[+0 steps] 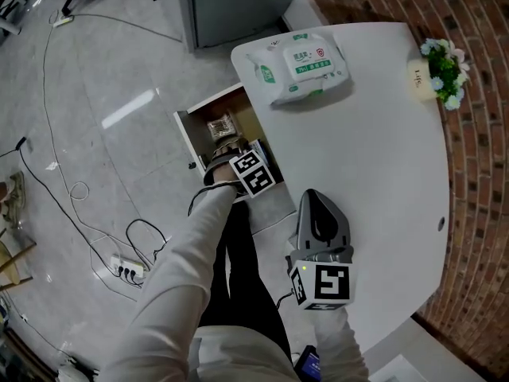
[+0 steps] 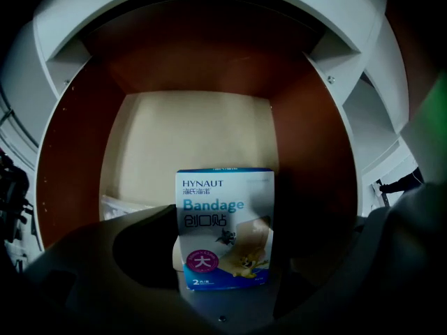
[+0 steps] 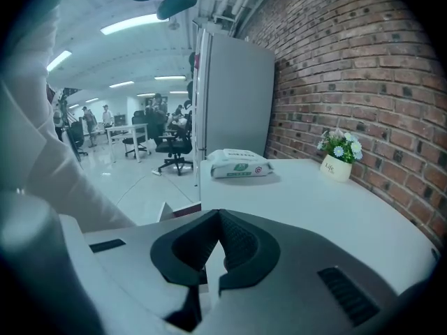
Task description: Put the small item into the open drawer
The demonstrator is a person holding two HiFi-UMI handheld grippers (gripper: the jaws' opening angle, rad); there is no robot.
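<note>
Bandage box (image 2: 223, 229) sits pinched by its lower end between the jaws of our left hand-held gripper (image 2: 223, 260) in the left gripper view. Its printed face is toward us and its long side runs with the jaws, pointing at the pale floor of the drawer (image 2: 188, 131). A crinkled packet (image 2: 120, 206) lies by the drawer's left wall.

In the head view, that hand-held gripper reaches down inside the drawer, which is open below the tabletop's (image 1: 374, 157) left edge. We judge that only the release is left.

In the right gripper view, our right hand-held gripper (image 3: 213, 253) is closed on nothing, over the tabletop and well apart from the drawer.
</note>
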